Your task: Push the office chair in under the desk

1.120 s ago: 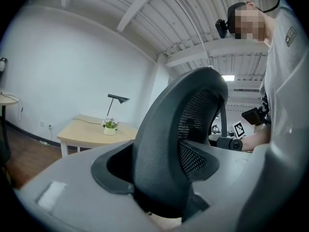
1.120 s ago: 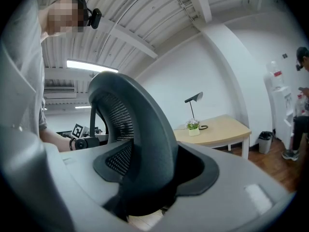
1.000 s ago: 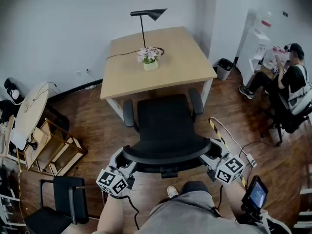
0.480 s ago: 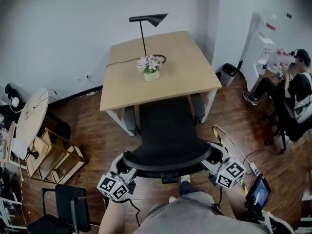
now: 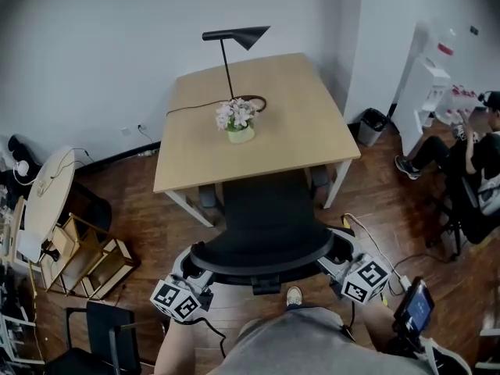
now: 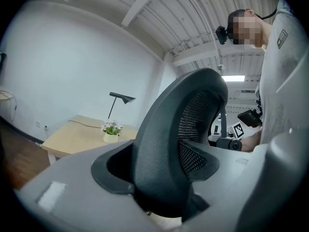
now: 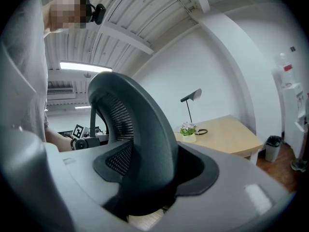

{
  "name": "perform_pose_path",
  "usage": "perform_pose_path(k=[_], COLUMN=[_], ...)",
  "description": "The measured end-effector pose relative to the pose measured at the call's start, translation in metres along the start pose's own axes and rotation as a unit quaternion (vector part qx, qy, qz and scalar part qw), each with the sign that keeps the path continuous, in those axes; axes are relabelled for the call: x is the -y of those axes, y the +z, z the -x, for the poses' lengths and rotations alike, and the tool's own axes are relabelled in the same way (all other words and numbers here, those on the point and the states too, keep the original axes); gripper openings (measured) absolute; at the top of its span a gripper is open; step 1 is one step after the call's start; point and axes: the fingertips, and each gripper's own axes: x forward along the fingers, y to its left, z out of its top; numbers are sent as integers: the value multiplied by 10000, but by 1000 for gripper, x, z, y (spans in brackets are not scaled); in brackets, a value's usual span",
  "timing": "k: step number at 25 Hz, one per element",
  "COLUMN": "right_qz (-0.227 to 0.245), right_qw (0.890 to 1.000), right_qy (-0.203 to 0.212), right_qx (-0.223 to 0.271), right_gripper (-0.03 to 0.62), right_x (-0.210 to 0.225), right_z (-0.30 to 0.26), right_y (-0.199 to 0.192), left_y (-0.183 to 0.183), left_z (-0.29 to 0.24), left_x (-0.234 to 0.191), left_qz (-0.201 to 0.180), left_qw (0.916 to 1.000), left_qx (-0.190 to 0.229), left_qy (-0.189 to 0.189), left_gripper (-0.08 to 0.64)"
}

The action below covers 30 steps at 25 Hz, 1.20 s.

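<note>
While two grippers clamp its backrest, a black mesh-backed office chair (image 5: 266, 217) sits partly under a pale rectangular wooden desk (image 5: 301, 123).
Its seat front and armrests lie beneath the desk's near edge; the broad seat and the smooth, arched plastic backrest rim stand out in front of the desk. The left gripper (image 5: 194, 260) has its jaws closed on the rim's left end, the right gripper (image 5: 337, 250) on its right end. On the desk stand a slim black lamp (image 5: 234, 34) and a small pot of pale flowers (image 5: 237, 120).

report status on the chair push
Left gripper, right gripper shut on backrest of black mesh office chair. Seat front under light wooden desk. Nothing seen blocking.
</note>
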Motion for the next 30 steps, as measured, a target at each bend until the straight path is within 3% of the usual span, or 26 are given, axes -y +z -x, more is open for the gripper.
perform_pose_path(k=[9, 30], right_qz=[14, -44], right_qw=[10000, 10000], right_qy=[76, -62], right_qx=[-51, -3], right_gripper=[271, 270], right_x=[47, 127], right_z=[-33, -115], right_y=[19, 48], left_y=[13, 40], left_z=[-49, -143], left_x=[-23, -101], left_qz=[42, 106], left_qw=[10000, 9999], left_qx=[17, 4], left_qy=[80, -135], left_gripper=[273, 272])
